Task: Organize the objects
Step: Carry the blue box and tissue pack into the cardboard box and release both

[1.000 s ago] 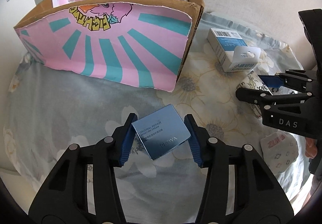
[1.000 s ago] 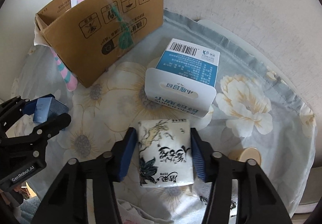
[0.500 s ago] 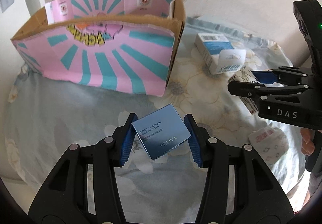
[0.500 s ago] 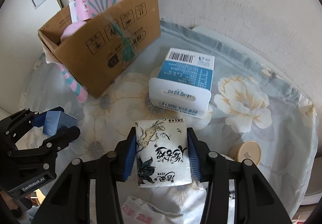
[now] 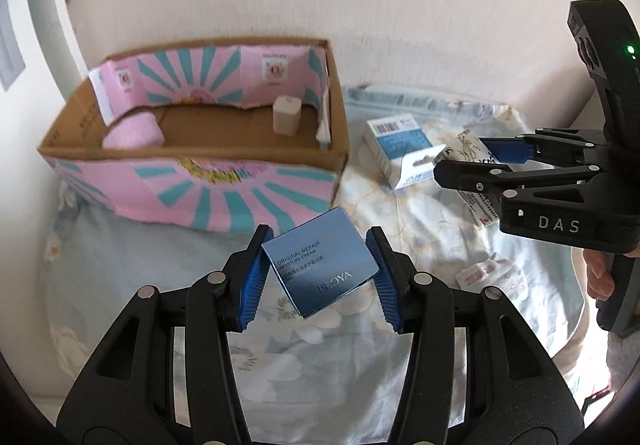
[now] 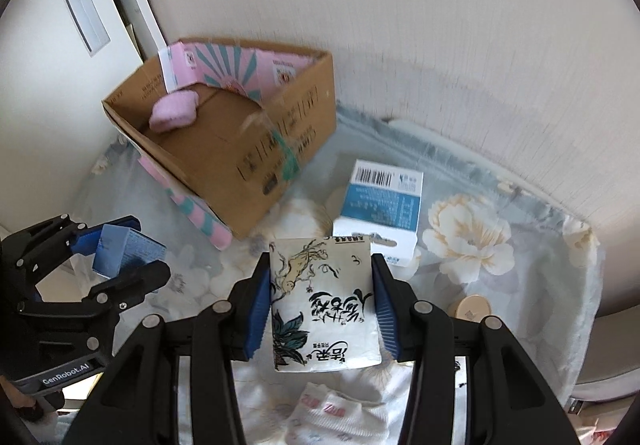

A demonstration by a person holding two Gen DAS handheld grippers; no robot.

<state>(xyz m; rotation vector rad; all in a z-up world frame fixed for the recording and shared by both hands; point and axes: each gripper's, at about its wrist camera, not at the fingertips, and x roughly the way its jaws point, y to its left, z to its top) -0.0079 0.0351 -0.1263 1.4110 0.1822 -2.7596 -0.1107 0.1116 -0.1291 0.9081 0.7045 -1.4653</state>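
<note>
My left gripper (image 5: pixel 316 277) is shut on a blue cream box (image 5: pixel 322 265) and holds it raised above the floral cloth, in front of the cardboard box (image 5: pixel 192 181). My right gripper (image 6: pixel 322 305) is shut on a white tissue pack with ink drawings (image 6: pixel 322 301), also raised. The cardboard box has a pink and teal lining and holds a pink roll (image 5: pixel 134 133) and a small beige block (image 5: pixel 286 115). The right gripper also shows in the left wrist view (image 5: pixel 472 161), and the left gripper in the right wrist view (image 6: pixel 116 257).
A white and blue carton (image 6: pixel 380 213) lies on the cloth right of the cardboard box (image 6: pixel 256 149). A white patterned sock (image 6: pixel 340 413) lies near the front edge, and a small beige round lid (image 6: pixel 472 307) at the right. A wall stands behind.
Both grippers have risen with their loads. The inside of the cardboard box with the pink roll and beige block has come into view.
</note>
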